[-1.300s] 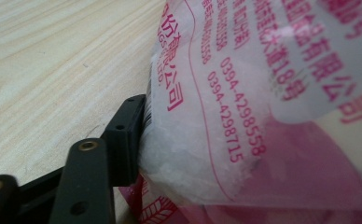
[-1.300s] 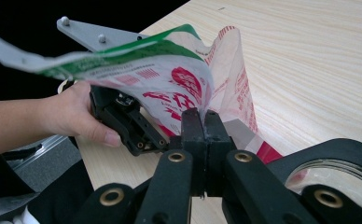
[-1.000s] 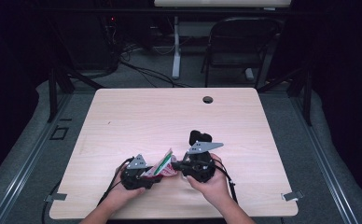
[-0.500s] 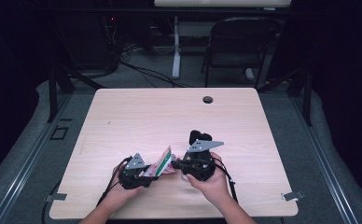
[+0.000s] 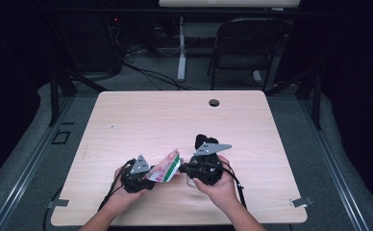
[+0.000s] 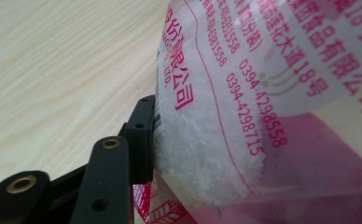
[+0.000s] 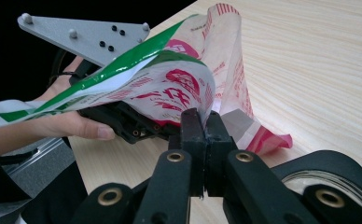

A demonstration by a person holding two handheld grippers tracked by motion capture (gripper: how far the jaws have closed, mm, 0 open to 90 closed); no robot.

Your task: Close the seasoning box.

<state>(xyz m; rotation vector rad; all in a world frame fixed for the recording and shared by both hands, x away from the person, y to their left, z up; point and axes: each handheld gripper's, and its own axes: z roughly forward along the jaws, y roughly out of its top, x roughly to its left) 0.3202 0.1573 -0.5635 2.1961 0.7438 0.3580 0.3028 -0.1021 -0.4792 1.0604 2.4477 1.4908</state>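
Near the front edge of the table (image 5: 127,120), a little left of the middle, a plastic bag (image 5: 165,168) with red and green print is held up between the two grippers. In the high view it slopes upward from the left gripper (image 5: 148,175) toward the right gripper (image 5: 182,168), and both hands rest close to the front edge.

In the right gripper view, the right gripper (image 7: 206,126) has its jaws pressed together on an edge of the bag (image 7: 179,88), so it is pinching the thin plastic. The bag bends over the jaws, and one corner of it hangs down toward the table (image 7: 309,70). Behind the bag the left hand (image 7: 72,123) and the grey plate of the left gripper are seen.

In the left gripper view, one black jaw presses against the side of the bag (image 6: 244,107), where white grains lie inside the clear plastic. The other jaw is hidden behind the bag. The jaws of the left gripper have just been closing, with the bag between them, and the gripper holds the filled part of the bag. Red printed characters and numbers cover this side. The table (image 6: 53,70) lies below, on the left of this view.
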